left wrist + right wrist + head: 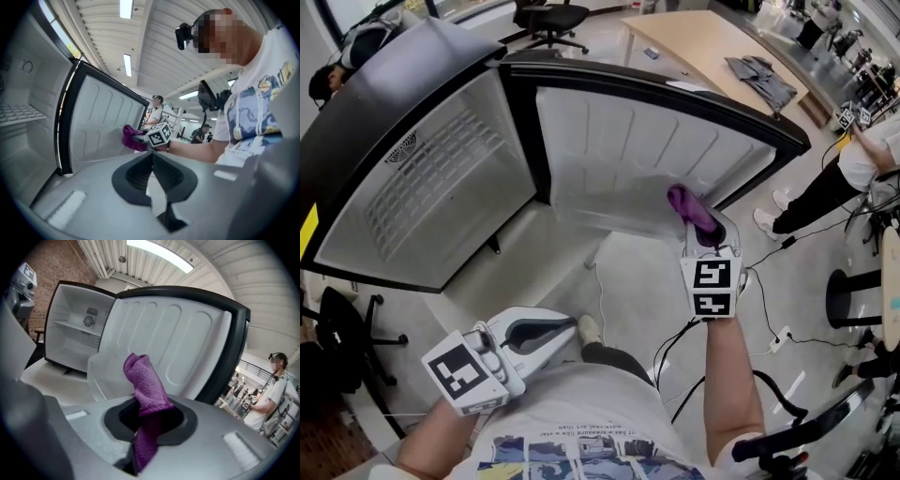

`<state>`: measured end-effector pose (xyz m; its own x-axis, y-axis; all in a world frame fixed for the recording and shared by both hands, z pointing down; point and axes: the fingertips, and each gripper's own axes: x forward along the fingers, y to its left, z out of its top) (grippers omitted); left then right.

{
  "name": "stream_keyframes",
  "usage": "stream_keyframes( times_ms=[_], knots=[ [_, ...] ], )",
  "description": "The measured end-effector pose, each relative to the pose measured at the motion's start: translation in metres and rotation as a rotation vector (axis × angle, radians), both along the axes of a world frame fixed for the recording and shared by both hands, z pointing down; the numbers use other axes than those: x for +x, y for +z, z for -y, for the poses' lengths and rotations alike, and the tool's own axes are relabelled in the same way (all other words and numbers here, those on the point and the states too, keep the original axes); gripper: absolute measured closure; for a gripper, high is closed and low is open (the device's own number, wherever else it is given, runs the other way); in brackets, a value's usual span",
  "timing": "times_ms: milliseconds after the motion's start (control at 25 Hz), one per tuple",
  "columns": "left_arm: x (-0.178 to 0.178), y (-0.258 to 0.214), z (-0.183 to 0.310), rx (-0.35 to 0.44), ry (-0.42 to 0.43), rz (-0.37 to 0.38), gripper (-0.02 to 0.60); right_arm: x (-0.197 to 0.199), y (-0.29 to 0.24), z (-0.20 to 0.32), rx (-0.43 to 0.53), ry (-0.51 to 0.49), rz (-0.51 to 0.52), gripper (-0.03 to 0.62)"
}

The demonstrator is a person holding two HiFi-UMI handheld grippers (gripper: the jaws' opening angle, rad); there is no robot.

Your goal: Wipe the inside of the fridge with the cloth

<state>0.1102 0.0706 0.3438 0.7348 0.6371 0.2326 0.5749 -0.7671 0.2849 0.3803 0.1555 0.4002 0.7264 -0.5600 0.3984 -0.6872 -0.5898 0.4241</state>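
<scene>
A small black fridge (431,178) stands open, its white inside showing a wire shelf and a fan. Its door (647,150) swings out to the right, with the ribbed white lining facing me. My right gripper (703,232) is shut on a purple cloth (689,208), which sits at the low shelf of the door lining. The cloth (143,385) sticks up out of the right gripper (145,425), just short of the door (164,338). My left gripper (570,324) hangs low by my body, shut and empty, away from the fridge. In its own view the left gripper (153,157) points toward the door (103,122).
A wooden table (703,37) with a grey garment stands behind the fridge, with an office chair (548,19) beside it. A person (848,173) stands at the right near a stool (853,291). Cables (769,314) trail over the floor. A black chair (337,342) is at the left.
</scene>
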Motion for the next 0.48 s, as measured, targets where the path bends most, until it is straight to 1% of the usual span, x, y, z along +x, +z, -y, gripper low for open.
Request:
stream_keyframes(
  times_ms=[120,240,480],
  knots=[
    [-0.006,-0.002,0.006,0.002,-0.015,-0.004,0.577,-0.011,-0.005,0.028,0.024,-0.092,0.009,0.539],
    [-0.015,-0.003,0.016,0.004,-0.051,-0.001,0.578,-0.020,-0.004,0.058,0.022,-0.173,0.036,0.539],
    [-0.032,-0.003,0.041,0.016,-0.181,0.007,0.577,-0.037,0.009,0.131,-0.032,-0.377,0.082,0.539]
  ],
)
